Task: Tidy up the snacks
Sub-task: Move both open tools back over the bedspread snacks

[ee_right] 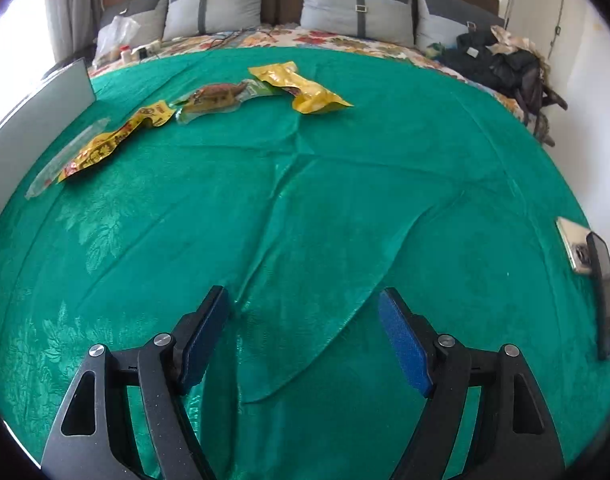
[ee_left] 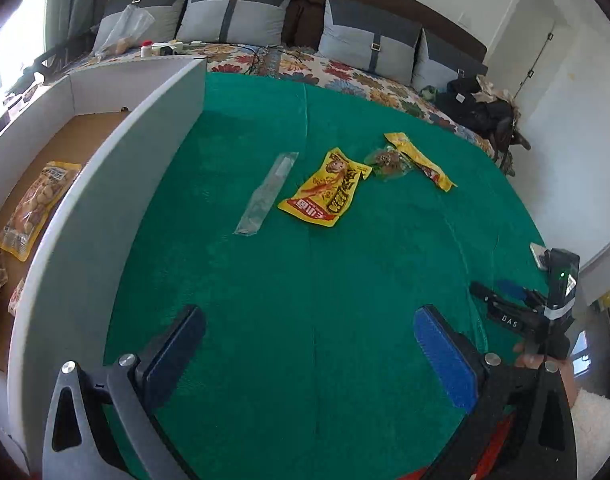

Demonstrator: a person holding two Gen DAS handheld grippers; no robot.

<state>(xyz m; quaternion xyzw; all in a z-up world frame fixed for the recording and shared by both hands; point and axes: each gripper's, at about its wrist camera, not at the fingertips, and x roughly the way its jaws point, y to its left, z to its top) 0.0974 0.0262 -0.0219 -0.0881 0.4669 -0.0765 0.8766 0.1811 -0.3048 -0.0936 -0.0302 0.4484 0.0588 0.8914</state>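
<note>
Several snack packets lie on a green blanket [ee_left: 305, 300]: a clear long sleeve [ee_left: 267, 194] [ee_right: 67, 156], a yellow cartoon pouch [ee_left: 329, 188] [ee_right: 113, 140], a see-through pack of brown snack [ee_left: 387, 160] [ee_right: 215, 98], and a long yellow packet [ee_left: 419, 160] [ee_right: 301, 86]. A white-walled cardboard box [ee_left: 105, 200] stands at the left with a yellow nut bag [ee_left: 35, 204] inside. My left gripper [ee_left: 309, 320] is open over bare blanket, near the box wall. My right gripper [ee_right: 303, 306] [ee_left: 505, 304] is open too, nothing between its blue pads [ee_right: 405, 344].
Grey pillows [ee_left: 233, 12] and a floral sheet [ee_left: 345, 68] lie beyond the blanket. A plastic bag and small bottles [ee_left: 145, 46] sit at the far left, dark clothes [ee_left: 481, 108] at the far right. A phone [ee_right: 573, 250] rests on the blanket's right edge.
</note>
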